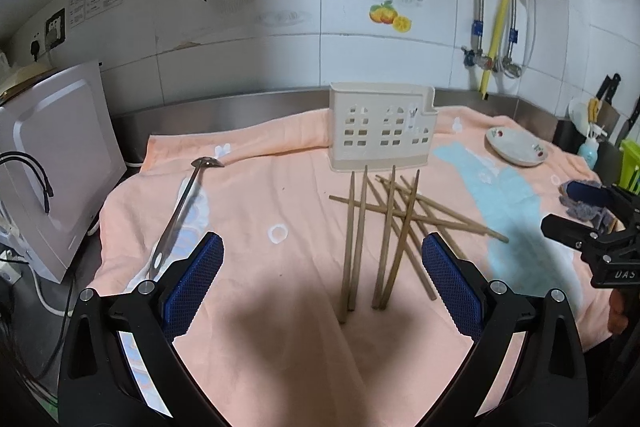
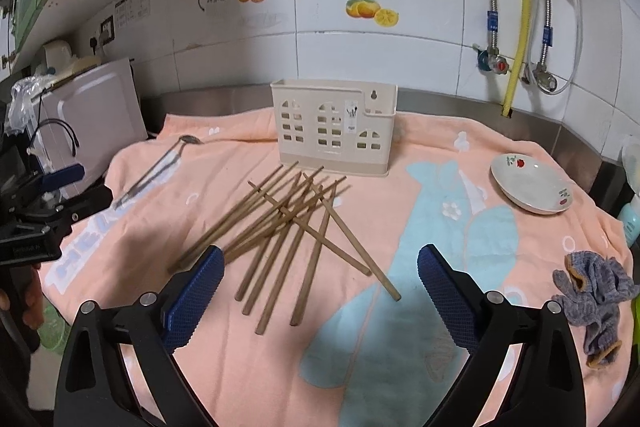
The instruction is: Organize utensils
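Several wooden chopsticks (image 1: 384, 227) lie crossed in a loose pile on the peach towel (image 1: 260, 207), in front of a cream utensil holder (image 1: 380, 127) with window cut-outs. A metal ladle (image 1: 180, 211) lies to the left. My left gripper (image 1: 322, 259) is open and empty, above the towel just short of the pile. In the right wrist view the pile (image 2: 288, 231) and holder (image 2: 334, 127) sit ahead, the ladle (image 2: 156, 171) far left. My right gripper (image 2: 320, 267) is open and empty, near the pile's near ends.
A white appliance (image 1: 60, 163) stands at the left edge. A white flowered dish (image 2: 530, 189) sits at the right on the towel. A grey cloth (image 2: 596, 299) lies at the right edge. Tiled wall with pipes is behind.
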Demonstrator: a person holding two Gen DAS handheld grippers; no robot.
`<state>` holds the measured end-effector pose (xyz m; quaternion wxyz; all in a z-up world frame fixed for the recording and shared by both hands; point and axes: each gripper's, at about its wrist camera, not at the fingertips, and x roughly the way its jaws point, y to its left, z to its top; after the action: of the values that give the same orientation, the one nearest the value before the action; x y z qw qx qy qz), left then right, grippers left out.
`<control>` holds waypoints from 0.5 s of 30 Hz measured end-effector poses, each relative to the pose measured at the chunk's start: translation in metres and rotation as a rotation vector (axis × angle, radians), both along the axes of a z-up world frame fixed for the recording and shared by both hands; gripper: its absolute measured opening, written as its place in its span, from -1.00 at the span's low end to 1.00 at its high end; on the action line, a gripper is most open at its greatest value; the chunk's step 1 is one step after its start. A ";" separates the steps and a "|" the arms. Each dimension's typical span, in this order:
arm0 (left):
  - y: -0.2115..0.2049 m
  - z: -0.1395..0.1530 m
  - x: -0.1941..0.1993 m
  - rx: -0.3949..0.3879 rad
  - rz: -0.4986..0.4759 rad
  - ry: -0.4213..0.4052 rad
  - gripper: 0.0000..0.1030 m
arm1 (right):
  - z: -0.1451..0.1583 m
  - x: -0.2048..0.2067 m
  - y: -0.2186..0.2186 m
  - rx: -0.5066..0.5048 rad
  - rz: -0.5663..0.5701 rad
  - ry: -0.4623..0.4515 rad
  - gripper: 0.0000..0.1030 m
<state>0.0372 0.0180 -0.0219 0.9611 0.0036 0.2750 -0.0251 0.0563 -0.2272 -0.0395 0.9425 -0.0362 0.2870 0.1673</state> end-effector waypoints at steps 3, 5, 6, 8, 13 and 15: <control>0.002 -0.007 0.005 -0.014 -0.008 0.023 0.90 | -0.007 0.007 -0.002 0.001 0.007 0.031 0.67; 0.002 -0.011 0.008 -0.021 -0.019 0.035 0.89 | -0.011 0.010 -0.003 0.002 0.000 0.039 0.66; 0.001 -0.013 0.010 -0.024 -0.034 0.045 0.88 | -0.013 0.012 -0.004 0.007 -0.003 0.046 0.66; -0.002 -0.016 0.011 -0.019 -0.053 0.046 0.88 | -0.017 0.016 -0.006 0.011 -0.006 0.059 0.61; -0.008 -0.024 0.017 -0.025 -0.098 0.063 0.87 | -0.023 0.025 -0.012 0.017 -0.019 0.082 0.56; -0.010 -0.028 0.021 -0.030 -0.124 0.076 0.76 | -0.024 0.028 -0.014 0.021 -0.021 0.088 0.55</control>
<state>0.0579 0.0075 -0.0503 0.9465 0.0054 0.3103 -0.0887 0.0847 -0.2408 -0.0636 0.9311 -0.0158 0.3267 0.1617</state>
